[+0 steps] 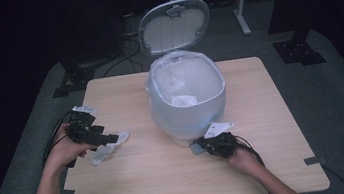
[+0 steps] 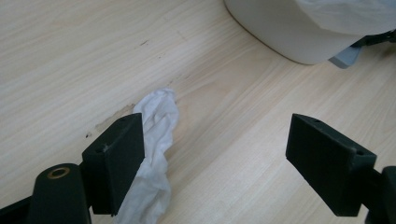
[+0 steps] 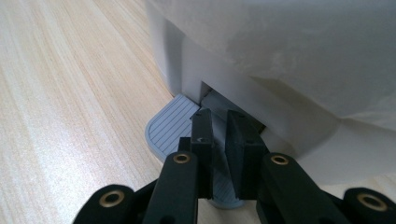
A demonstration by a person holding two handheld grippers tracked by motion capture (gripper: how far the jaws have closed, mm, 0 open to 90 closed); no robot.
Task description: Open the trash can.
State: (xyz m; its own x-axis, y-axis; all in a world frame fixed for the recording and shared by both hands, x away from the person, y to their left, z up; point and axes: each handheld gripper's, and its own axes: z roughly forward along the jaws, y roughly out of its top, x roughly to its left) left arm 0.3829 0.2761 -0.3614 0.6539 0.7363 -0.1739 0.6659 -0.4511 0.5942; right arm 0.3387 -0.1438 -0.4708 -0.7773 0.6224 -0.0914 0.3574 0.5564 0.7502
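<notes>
Table [image 1: 269, 165], pale wood, spanning the middle of the high view; bears all items below

Bin [image 1: 187, 97], white, lined with a thin bag, centre of the high view; lid [image 1: 174, 25] tipped up at upper centre; grey pedal [image 3: 170, 123] at its base

Right gripper [image 1: 212, 144], lower centre-right of the high view, at the foot of the bin; in the right gripper view its jaws stand close together, nothing between them, resting on the pedal, apparently pressing it to hold the lid up

Left gripper [image 1: 110, 139], left of centre in the high view; jaws wide apart, gripping nothing

Tissue [image 2: 152, 154], crumpled white strip on the table, lower left of the left gripper view. Long axis runs from bottom edge towards frame centre, roughly along the jaws' own reach. It lies against the inner face of the left-hand jaw, far from the other, so off-centre in the gap; judged to need a sideways shift before closing. Left hand [image 1: 63, 151] much the nearer
</notes>
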